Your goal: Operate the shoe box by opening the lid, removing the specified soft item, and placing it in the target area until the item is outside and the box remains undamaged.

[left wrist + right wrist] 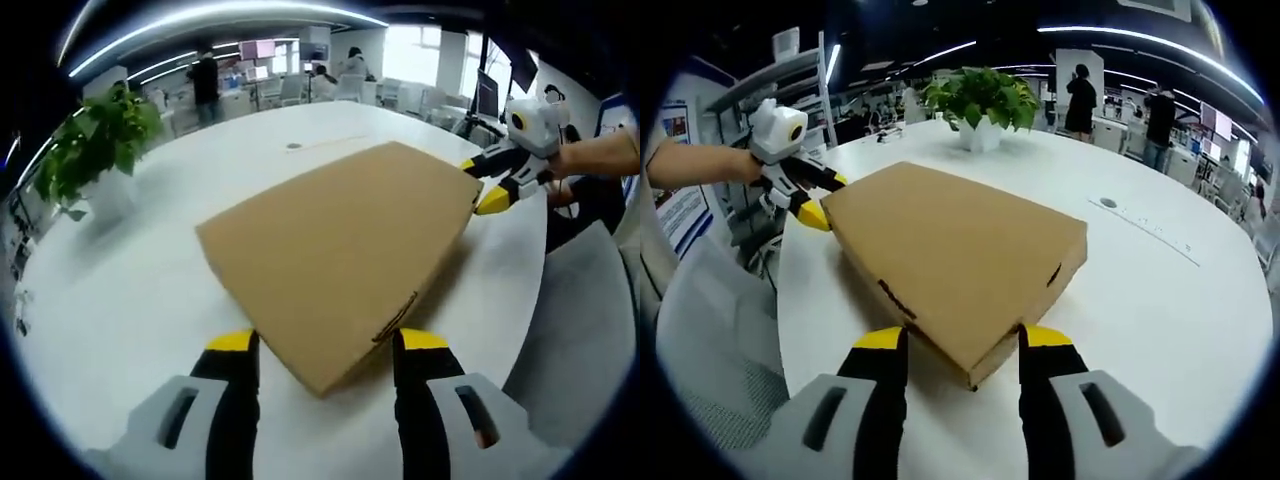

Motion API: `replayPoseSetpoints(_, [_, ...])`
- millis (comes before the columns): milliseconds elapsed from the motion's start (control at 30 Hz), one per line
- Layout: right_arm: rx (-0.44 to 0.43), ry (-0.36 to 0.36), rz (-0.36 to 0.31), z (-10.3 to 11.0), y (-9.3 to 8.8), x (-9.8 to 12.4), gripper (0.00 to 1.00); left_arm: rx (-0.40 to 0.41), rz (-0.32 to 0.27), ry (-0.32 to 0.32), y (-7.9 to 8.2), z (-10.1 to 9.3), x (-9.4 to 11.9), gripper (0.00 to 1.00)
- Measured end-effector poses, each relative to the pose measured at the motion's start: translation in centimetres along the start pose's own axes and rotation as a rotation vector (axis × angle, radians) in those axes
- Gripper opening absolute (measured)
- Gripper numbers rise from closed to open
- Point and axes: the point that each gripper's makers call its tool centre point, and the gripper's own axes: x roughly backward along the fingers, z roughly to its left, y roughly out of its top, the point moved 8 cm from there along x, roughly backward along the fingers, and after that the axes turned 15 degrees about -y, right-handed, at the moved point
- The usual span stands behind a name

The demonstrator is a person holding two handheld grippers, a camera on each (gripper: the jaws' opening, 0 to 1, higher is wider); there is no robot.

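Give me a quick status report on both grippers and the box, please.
Left gripper open, straddling one corner of the shoe box. Right gripper open at the opposite corner. Lid shut. White table around it; potted plant stands apart.

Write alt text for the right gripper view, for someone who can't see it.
A closed brown cardboard shoe box lies flat on a round white table, its near corner between the open jaws of the right gripper. The left gripper, held by a person's hand, straddles the box's far corner, and a potted plant stands behind.
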Motion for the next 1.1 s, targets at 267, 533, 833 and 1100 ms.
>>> replayPoseSetpoints(267, [-0.025, -0.030, -0.001, 1.4, -0.5, 0.9, 0.39, -0.002, 0.002, -0.029, -0.2, -0.5, 0.5, 0.51])
replayPoseSetpoints(533, [-0.054, -0.058, -0.014, 2.5, -1.0, 1.7, 0.39, -0.018, 0.013, -0.056, -0.4, -0.6, 0.9, 0.51])
replayPoseSetpoints(833, [-0.054, -0.058, -0.015, 2.9, -1.1, 1.9, 0.39, -0.009, 0.009, -0.061, -0.9, -0.9, 1.4, 0.50])
replayPoseSetpoints(1100, [-0.047, -0.049, -0.014, 3.0, -1.1, 1.9, 0.40, 0.004, 0.006, -0.056, -1.3, -1.2, 1.7, 0.50])
